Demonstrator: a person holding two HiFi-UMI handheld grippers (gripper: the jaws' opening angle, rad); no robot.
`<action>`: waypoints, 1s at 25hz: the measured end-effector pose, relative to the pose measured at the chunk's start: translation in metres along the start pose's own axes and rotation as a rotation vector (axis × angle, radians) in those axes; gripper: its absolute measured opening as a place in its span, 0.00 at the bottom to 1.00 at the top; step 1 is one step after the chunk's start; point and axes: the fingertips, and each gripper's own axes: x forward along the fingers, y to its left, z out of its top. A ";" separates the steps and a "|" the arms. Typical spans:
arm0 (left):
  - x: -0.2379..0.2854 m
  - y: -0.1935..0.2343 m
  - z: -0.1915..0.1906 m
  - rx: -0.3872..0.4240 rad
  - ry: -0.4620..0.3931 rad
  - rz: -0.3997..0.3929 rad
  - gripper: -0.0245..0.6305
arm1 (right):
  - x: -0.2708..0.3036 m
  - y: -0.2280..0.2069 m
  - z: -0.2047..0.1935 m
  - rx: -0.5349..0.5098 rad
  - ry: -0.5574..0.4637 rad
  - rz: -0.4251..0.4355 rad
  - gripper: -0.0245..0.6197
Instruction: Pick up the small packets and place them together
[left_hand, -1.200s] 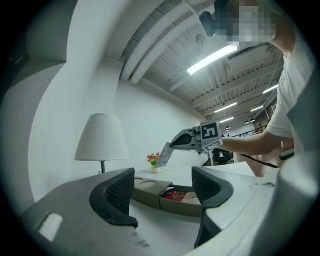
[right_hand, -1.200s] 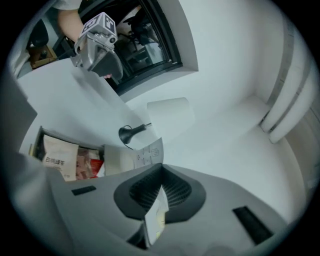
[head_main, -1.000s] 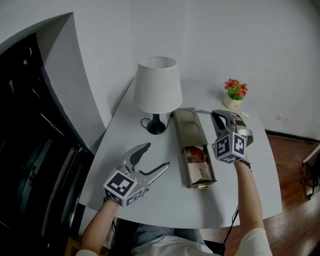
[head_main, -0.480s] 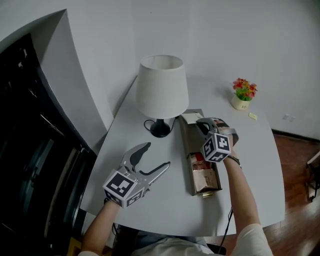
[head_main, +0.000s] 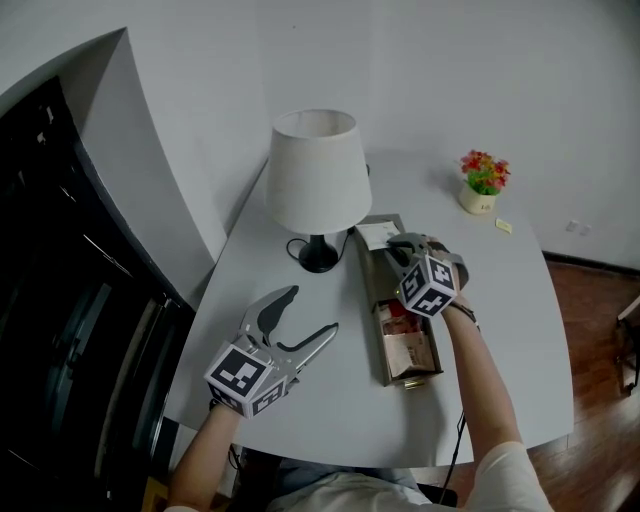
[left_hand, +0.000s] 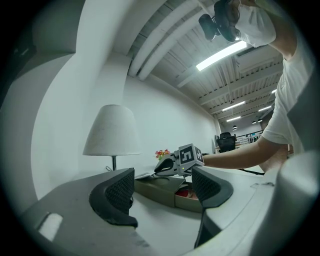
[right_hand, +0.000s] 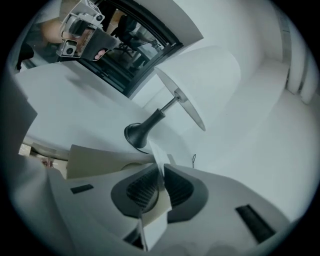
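Note:
My right gripper (head_main: 393, 246) hovers over the far, lidded end of an olive box (head_main: 370, 275), its jaws opening around a small white packet (head_main: 378, 235). In the right gripper view that packet (right_hand: 158, 167) stands edge-on between the two pads of the right gripper (right_hand: 161, 187), which still touch it. Brown and red packets (head_main: 406, 347) lie in the box's open near end. Another small packet (head_main: 503, 226) lies on the table at the far right. My left gripper (head_main: 316, 310) rests open and empty at the near left, shown as two wide-apart pads of the left gripper (left_hand: 165, 195) in its own view.
A white-shaded lamp (head_main: 316, 170) with a black base and cord stands just left of the box. A small flower pot (head_main: 482, 182) sits at the far right of the white table (head_main: 300, 400). Dark glass panels lie beyond the table's left edge.
My right gripper has carried the white packet from the table's right side leftward to above the box's far end. The left gripper has stayed put.

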 end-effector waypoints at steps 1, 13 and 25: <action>-0.001 0.000 0.001 0.000 -0.002 0.000 0.57 | 0.001 0.002 -0.001 0.017 0.002 0.011 0.19; 0.000 -0.014 0.007 -0.013 -0.015 -0.027 0.57 | -0.045 -0.003 -0.001 0.175 -0.033 0.037 0.67; -0.015 -0.029 0.024 -0.053 -0.110 0.031 0.57 | -0.238 -0.001 0.041 0.677 -0.568 -0.245 0.61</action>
